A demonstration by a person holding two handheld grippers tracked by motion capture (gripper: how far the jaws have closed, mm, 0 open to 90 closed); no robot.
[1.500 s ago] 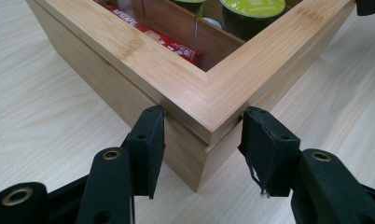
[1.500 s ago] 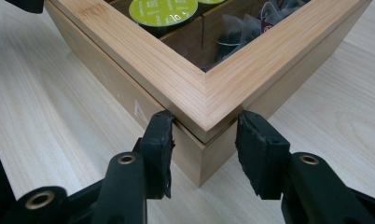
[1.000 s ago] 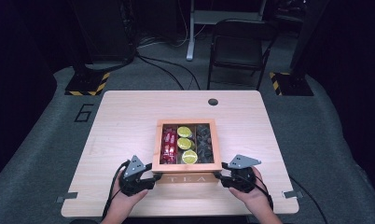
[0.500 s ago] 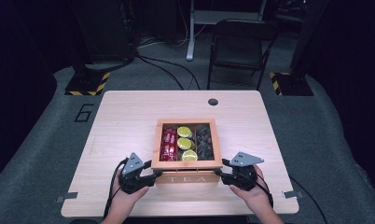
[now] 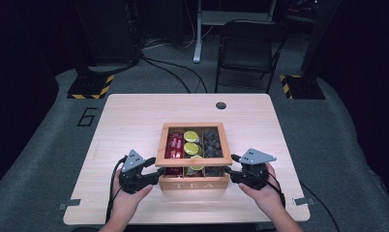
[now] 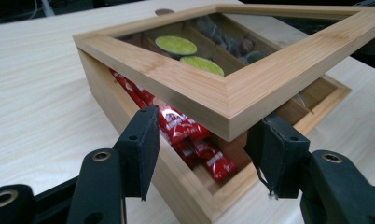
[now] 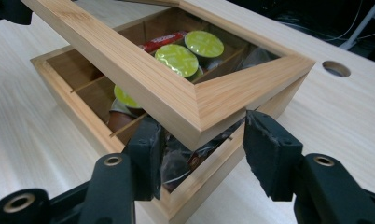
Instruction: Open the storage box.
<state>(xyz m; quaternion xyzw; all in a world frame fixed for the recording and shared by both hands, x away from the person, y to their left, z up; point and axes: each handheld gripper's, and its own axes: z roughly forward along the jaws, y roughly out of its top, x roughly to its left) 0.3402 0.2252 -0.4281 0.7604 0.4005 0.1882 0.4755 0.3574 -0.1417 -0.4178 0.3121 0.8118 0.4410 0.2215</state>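
The stiff, light, hinged lid of the tea box at frame centre is propped up at its front corners, best held there, by the left claw and right claw, each partly open with a corner between its jaws, which have just been opening.

I am working at a pale wooden bench with a round cable hole, standing on grey carpet. Beyond it, a dark folding chair and hazard-striped stand bases are sitting in dim light, cables trailing across.

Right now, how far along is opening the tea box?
Done: the lid is lifted off the front of the tea box. In hand: the left gripper and right gripper straddle the lid's front corners, jaws just opening. Left: swinging it fully back.
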